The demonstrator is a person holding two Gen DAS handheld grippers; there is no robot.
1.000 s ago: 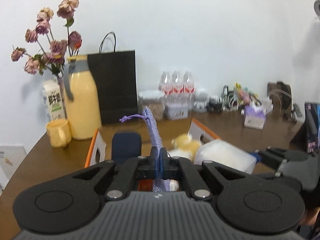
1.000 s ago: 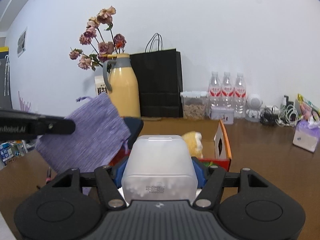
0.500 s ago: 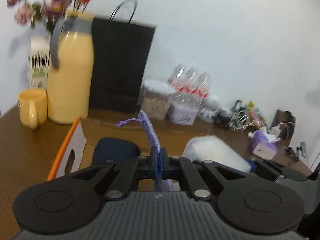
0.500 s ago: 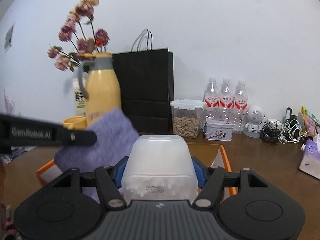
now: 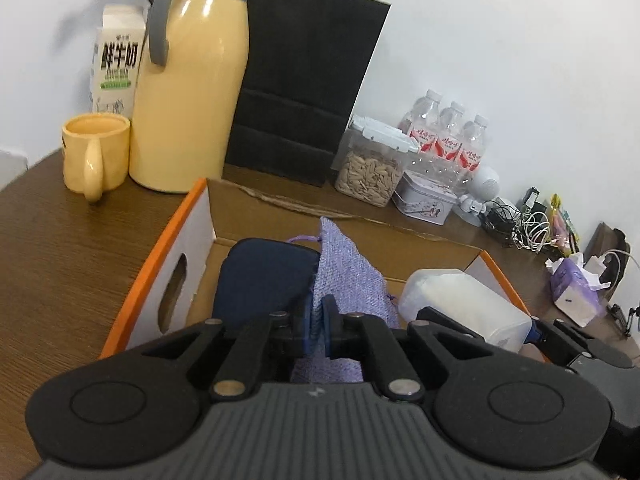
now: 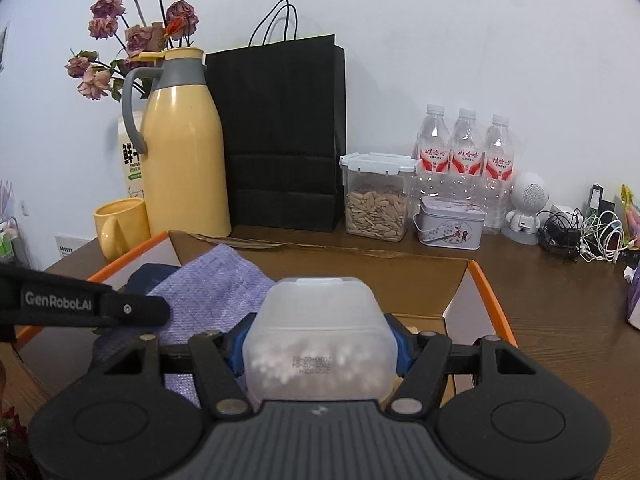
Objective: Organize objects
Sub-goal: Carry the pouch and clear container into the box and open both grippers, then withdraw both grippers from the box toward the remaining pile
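Observation:
My left gripper (image 5: 318, 326) is shut on a purple woven drawstring pouch (image 5: 346, 276) and holds it low inside an open cardboard box with orange edges (image 5: 160, 252). A dark blue soft case (image 5: 264, 280) lies in the box just left of the pouch. My right gripper (image 6: 318, 346) is shut on a frosted white plastic container (image 6: 320, 336) and holds it over the same box (image 6: 486, 292). The pouch (image 6: 216, 288) and the left gripper's finger (image 6: 80, 306) show at the left of the right wrist view. The container (image 5: 460, 300) shows right of the pouch.
Behind the box stand a yellow thermos jug (image 5: 188, 80), a yellow mug (image 5: 96, 152), a milk carton (image 5: 118, 60), a black paper bag (image 5: 304, 80), a seed jar (image 6: 376, 196), a small tin (image 6: 450, 228), water bottles (image 6: 464, 152), cables (image 6: 580, 236) and tissues (image 5: 572, 292).
Both grippers moved forward and down over the box. The pouch went from hanging above the box to low inside it beside the blue case. The container now sits over the box opening.

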